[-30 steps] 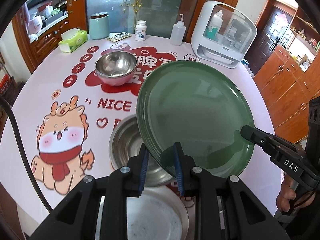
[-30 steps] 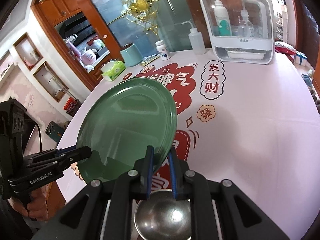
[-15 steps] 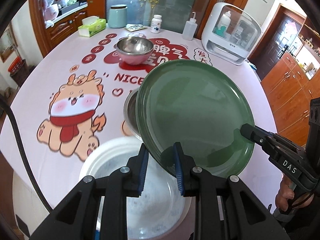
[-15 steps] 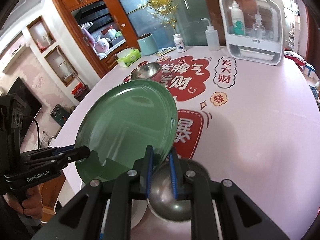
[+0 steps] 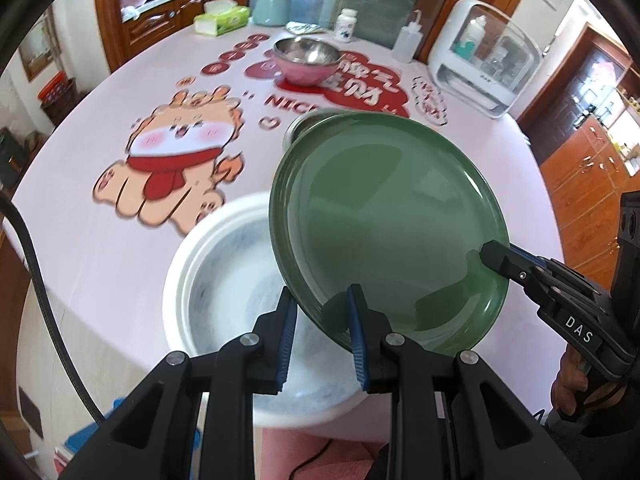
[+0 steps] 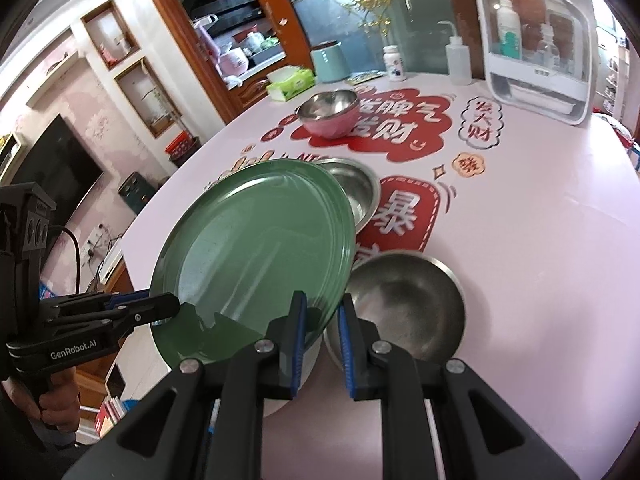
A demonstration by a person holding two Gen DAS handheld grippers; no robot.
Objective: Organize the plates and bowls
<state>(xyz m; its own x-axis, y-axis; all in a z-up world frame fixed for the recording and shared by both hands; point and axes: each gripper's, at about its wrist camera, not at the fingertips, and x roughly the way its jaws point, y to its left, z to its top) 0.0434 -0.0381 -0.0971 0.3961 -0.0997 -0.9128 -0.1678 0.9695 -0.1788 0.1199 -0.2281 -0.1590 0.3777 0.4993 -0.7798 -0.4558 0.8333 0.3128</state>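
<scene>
Both grippers hold one green plate (image 5: 392,232) in the air, tilted, above the table's near edge. My left gripper (image 5: 322,320) is shut on its near rim; my right gripper (image 6: 322,320) is shut on the opposite rim, where the plate (image 6: 256,248) also shows. A white plate (image 5: 228,296) lies on the table below it. A steel bowl (image 6: 404,300) sits just right of my right gripper. A second steel bowl (image 6: 358,190) lies behind the green plate. A pink steel bowl (image 5: 308,58) stands farther back.
The round table (image 5: 100,240) has a pink printed cloth. At its far edge stand a white dispenser box (image 5: 484,64), a squeeze bottle (image 5: 406,42), a pill bottle (image 5: 346,24), a teal canister (image 5: 274,4) and a tissue box (image 5: 222,18).
Both grippers have drawn back toward the table's near edge with the green plate. The white plate and the near steel bowl have come into fuller view beneath.
</scene>
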